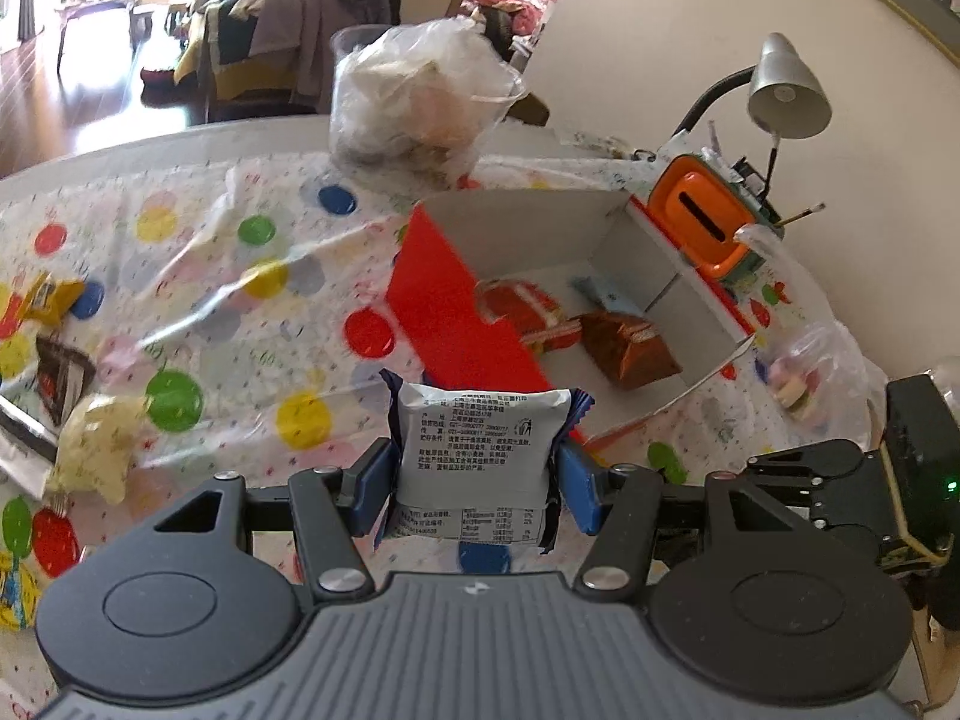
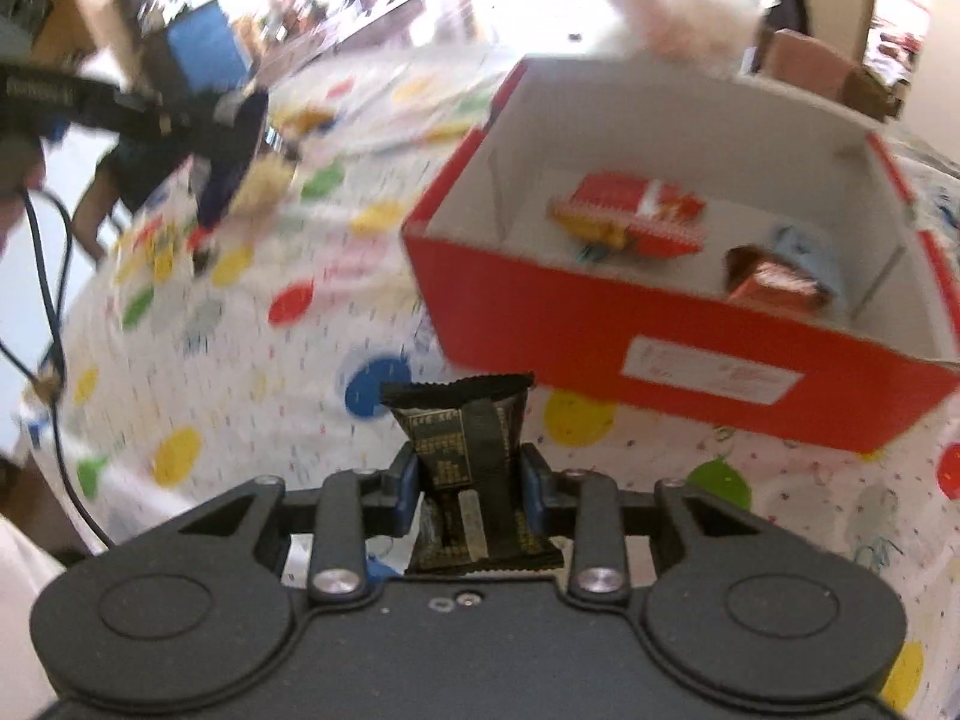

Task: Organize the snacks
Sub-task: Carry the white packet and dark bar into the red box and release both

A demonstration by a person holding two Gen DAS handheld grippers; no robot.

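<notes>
My left gripper [image 1: 474, 468] is shut on a grey-white snack packet [image 1: 477, 444] with blue ends, held above the tablecloth just short of the red cardboard box [image 1: 432, 294]. In the right wrist view my right gripper [image 2: 468, 480] is shut on a black snack packet [image 2: 465, 438], in front of the same red box [image 2: 600, 324]. Inside the box lie a red packet [image 2: 630, 210], a brown packet [image 2: 774, 291] and a pale blue one [image 2: 804, 252]. The left gripper [image 2: 231, 144] shows blurred at the far left of the right wrist view.
Loose snacks lie at the left on the dotted tablecloth [image 1: 240, 312]: a yellow packet [image 1: 51, 297], a dark one [image 1: 63, 375], a pale one [image 1: 96, 450]. A plastic bag of food [image 1: 420, 96] stands behind the box. An orange container [image 1: 702, 219] and desk lamp [image 1: 786, 90] stand right.
</notes>
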